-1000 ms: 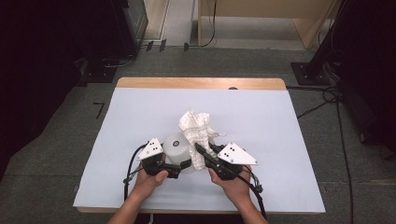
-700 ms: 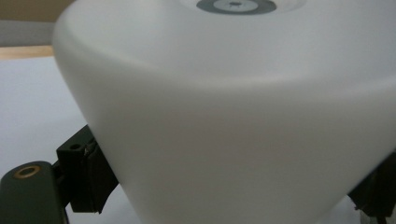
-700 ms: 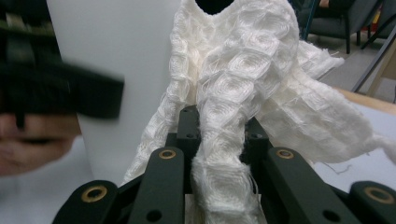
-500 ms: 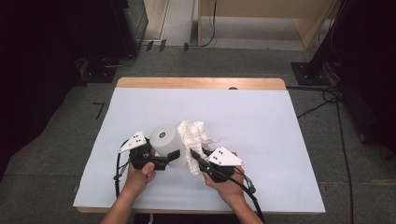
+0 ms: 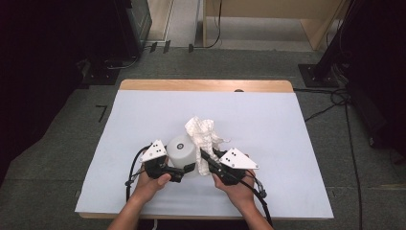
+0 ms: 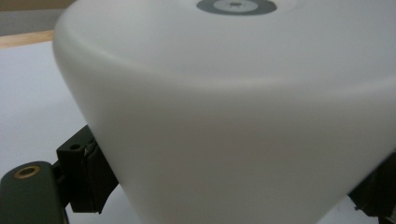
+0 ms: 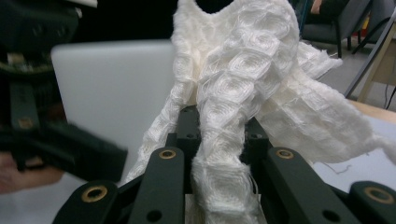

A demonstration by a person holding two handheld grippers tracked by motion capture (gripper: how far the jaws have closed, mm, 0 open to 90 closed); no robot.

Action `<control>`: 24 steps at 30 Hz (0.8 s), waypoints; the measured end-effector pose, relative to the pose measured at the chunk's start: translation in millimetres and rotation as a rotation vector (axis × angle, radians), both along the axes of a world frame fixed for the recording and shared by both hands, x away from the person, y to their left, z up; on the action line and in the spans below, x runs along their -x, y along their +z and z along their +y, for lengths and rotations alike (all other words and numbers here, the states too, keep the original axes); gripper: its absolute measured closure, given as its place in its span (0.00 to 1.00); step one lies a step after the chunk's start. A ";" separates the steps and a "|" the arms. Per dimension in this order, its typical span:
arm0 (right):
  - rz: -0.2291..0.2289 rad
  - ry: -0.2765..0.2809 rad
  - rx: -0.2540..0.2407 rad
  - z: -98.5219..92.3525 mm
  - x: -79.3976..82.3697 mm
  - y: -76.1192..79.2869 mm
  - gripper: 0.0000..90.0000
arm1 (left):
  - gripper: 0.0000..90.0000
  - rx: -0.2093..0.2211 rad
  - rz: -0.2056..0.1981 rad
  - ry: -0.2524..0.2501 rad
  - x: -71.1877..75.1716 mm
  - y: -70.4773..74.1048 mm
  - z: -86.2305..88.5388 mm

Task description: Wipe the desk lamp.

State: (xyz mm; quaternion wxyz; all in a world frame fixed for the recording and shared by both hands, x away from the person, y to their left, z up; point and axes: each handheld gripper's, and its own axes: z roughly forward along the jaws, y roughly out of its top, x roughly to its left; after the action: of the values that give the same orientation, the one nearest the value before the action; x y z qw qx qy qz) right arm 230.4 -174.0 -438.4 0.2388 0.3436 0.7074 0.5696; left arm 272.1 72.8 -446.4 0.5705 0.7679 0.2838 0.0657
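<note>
Jaws of the left gripper [image 5: 184,168] are seen clamped across a white cylinder [image 5: 182,149], one on each side of its rounded wall, so the tongs are pinching a wide thing. In the left gripper view the cylinder [image 6: 243,116] looms right up against the camera, a grey disc [image 6: 236,6] showing on its top face, and black jaw parts are glimpsed at its lower left and lower right. The cylinder is found on the near middle of the white-covered table [image 5: 287,124], just left of centre.

Over on the other side, a crumpled white cloth [image 5: 203,136] is pinched by the right gripper [image 5: 207,162], whose tongs are pressed nearly together on it. In the right gripper view the cloth [image 7: 243,84] is seen bunched between the two jaws and rising above them, its woven pattern plain, with folds spilling off to the right. The cloth is held just beside the cylinder [image 7: 112,88], against its right side; actual contact cannot be made out for certain. Both hands are placed close together near the table's front edge.
</note>
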 end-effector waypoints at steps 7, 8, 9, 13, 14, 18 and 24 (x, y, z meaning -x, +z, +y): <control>0.035 0.001 0.055 2.4 -4.2 -14.3 0.84 | 0.10 0.023 -0.030 0.023 -2.1 6.3 6.1; 0.042 -0.006 0.060 0.5 -5.8 -15.4 0.84 | 0.10 0.020 -0.038 0.035 -2.3 5.7 5.7; 0.042 -0.006 0.060 0.5 -5.8 -15.4 0.84 | 0.10 0.020 -0.038 0.035 -2.3 5.7 5.7; 0.029 -0.048 0.036 -11.3 -8.7 -10.1 0.84 | 0.10 -0.077 -0.088 0.108 -2.7 0.0 -0.7; 0.028 -0.059 0.028 -15.2 -9.3 -8.5 0.84 | 0.10 -0.101 -0.102 0.121 -3.0 -1.8 -2.3; 0.028 -0.098 -0.003 -27.1 -11.1 -4.0 0.84 | 0.09 -0.165 -0.126 0.141 -3.9 -8.1 -6.3; 0.021 -0.158 -0.031 -45.5 -14.6 0.5 0.84 | 0.09 -0.312 -0.166 0.194 -6.9 -26.2 -16.9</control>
State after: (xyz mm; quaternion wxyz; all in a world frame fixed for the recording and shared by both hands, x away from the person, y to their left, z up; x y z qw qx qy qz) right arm 245.0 -219.5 -437.9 0.2701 0.4080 0.6716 0.5563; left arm 279.1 55.8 -472.5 0.4572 0.8079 0.2949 0.2265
